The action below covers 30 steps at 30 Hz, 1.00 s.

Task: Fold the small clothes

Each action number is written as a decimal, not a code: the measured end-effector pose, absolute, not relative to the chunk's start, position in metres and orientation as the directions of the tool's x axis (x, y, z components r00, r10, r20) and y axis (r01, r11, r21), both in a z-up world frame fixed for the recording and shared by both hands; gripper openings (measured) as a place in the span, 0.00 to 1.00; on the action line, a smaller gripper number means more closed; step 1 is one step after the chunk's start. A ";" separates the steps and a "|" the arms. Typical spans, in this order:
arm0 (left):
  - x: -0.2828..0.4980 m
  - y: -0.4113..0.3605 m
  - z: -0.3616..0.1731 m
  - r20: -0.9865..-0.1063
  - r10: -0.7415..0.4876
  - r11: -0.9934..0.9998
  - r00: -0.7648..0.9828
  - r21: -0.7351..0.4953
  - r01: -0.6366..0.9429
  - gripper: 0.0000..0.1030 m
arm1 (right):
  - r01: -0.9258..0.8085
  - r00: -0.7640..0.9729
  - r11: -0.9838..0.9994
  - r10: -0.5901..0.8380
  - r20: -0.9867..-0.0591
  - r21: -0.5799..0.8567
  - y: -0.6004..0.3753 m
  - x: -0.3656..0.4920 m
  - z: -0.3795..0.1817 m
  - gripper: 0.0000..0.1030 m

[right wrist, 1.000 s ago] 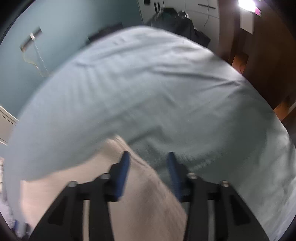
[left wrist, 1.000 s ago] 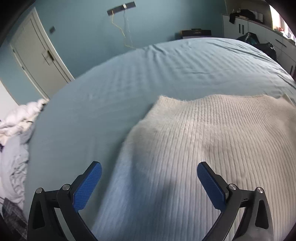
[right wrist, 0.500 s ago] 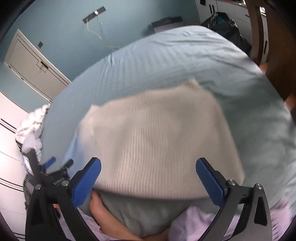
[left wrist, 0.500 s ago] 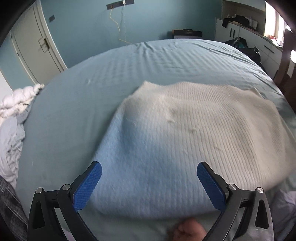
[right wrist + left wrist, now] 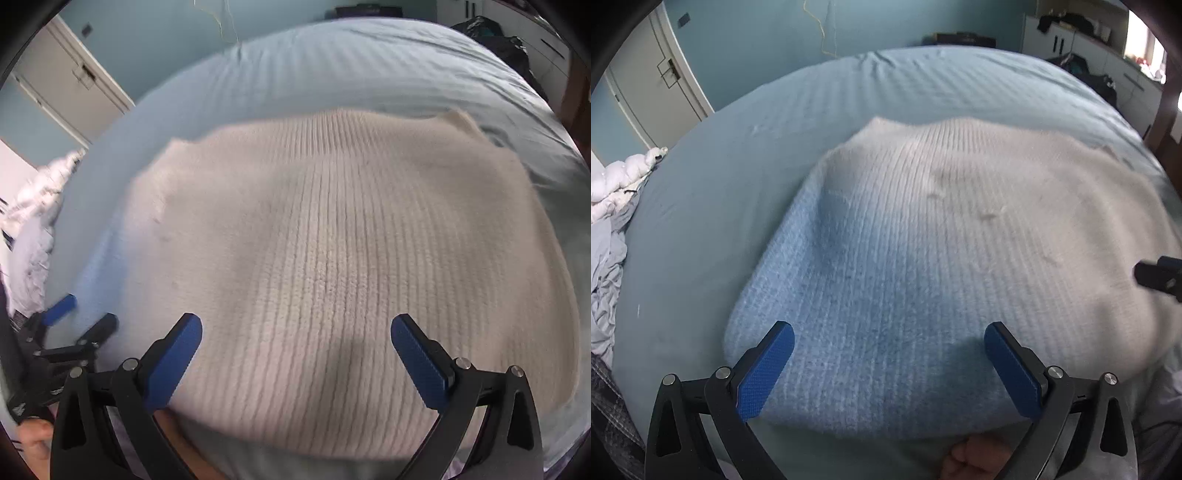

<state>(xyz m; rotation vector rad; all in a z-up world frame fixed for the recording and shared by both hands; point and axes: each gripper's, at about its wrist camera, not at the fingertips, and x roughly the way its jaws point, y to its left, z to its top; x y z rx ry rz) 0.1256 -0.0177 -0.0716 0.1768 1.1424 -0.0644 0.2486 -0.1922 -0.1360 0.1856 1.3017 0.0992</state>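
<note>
A cream ribbed knit sweater [image 5: 960, 229] lies spread flat on the pale blue bed [image 5: 738, 177]; its near edge runs just below my fingertips in both views. My left gripper [image 5: 888, 354] hovers open over the sweater's near left part, nothing between its blue pads. My right gripper [image 5: 295, 350] is open just as wide above the near middle of the sweater [image 5: 325, 251], also holding nothing. The left gripper [image 5: 79, 319] shows at the left edge of the right wrist view. A black piece of the right gripper [image 5: 1160, 275] pokes in at the right edge of the left wrist view.
A heap of white and grey laundry [image 5: 613, 206] lies off the bed's left side. A white door [image 5: 653, 85] stands at the back left, cabinets [image 5: 1089, 40] with dark clothes at the back right. Toes [image 5: 975, 458] show below the bed's near edge.
The right gripper went from nearly shut at the sweater's edge to wide open and swung back over the garment's near side. The left gripper drew back, bringing the sweater's near edge into view.
</note>
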 end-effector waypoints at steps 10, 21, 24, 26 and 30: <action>0.137 0.007 -0.099 -0.926 0.048 0.995 0.373 0.075 0.060 1.00 | 0.205 0.285 0.978 -0.028 -0.958 0.032 -0.239 0.241 -0.137 0.99; 0.135 0.005 -0.105 -0.920 0.050 0.993 0.390 0.089 0.083 1.00 | 0.187 0.262 0.982 -0.014 -0.965 0.037 -0.238 0.262 -0.165 0.99; 0.138 0.010 -0.110 -0.923 0.033 0.995 0.384 0.068 0.078 1.00 | 0.216 0.266 0.975 -0.003 -0.964 0.057 -0.247 0.257 -0.151 0.99; 0.140 0.012 -0.110 -0.922 0.028 0.995 0.386 0.064 0.079 1.00 | 0.264 0.302 0.961 -0.003 -0.953 0.080 -0.265 0.249 -0.138 0.99; 0.138 0.014 -0.111 -0.919 0.029 0.995 0.393 0.066 0.081 1.00 | 0.406 0.271 0.912 -0.064 -0.961 0.053 -0.333 0.241 -0.129 0.99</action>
